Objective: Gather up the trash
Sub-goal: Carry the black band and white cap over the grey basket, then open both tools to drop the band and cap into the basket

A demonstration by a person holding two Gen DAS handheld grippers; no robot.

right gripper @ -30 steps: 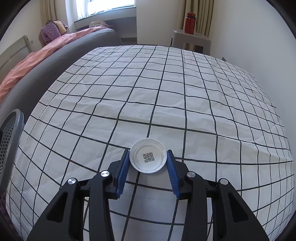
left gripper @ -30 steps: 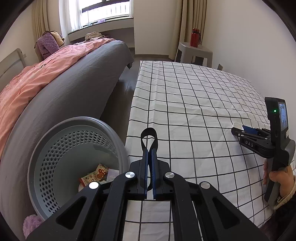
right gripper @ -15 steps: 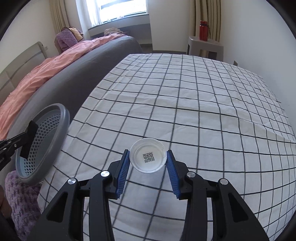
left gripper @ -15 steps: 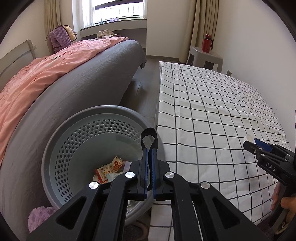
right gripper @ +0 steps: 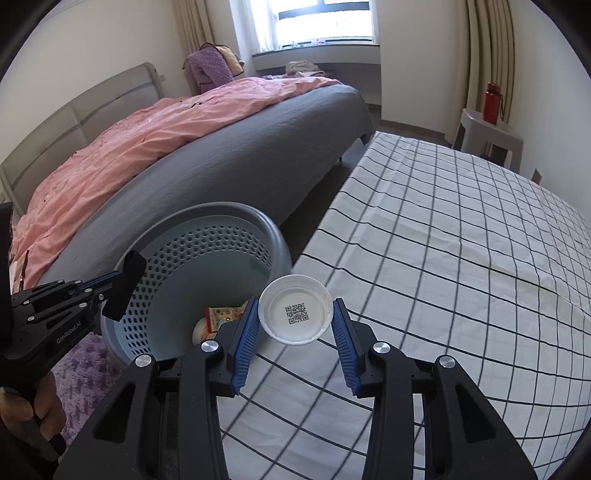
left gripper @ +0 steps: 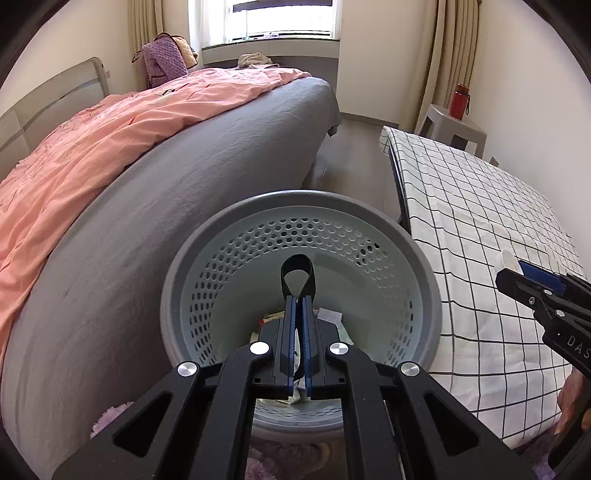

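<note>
Bedroom. Table with a white black-checked cloth (right gripper: 461, 258) fills the right side; big bed with a grey sheet (left gripper: 177, 206) and a pink duvet (left gripper: 110, 129) on the left, narrow strip of floor between them. Window (left gripper: 273, 14) on the far wall, curtains either side of it. Far right: a small grey stool (right gripper: 491, 136) with a red bottle (right gripper: 492, 101) standing on it. Purple bag (right gripper: 210, 68) at the far end of the bed. Purple fluffy rug (right gripper: 85, 365) on the near floor.

Grey perforated bin (left gripper: 369, 236) sits between bed and table, just beside the cloth's near-left corner. Inside it: a snack wrapper (right gripper: 225, 315) and other bits of paper; those are too covered to tell apart.

Your left gripper (left gripper: 297, 306) tilts down over the bin mouth, blue pads pressed together on a black strap loop (left gripper: 297, 275) that sticks out past the tips. Your left hand (right gripper: 33, 410) shows at the near-left edge in the right view, wrapped round the handle.

Your right gripper (right gripper: 295, 328) tilts down near the cloth's left edge, right beside the bin rim. It pinches a white round lid (right gripper: 294, 314) by its sides, printed code square facing the camera. The lid is up off the cloth, not over the bin opening.
</note>
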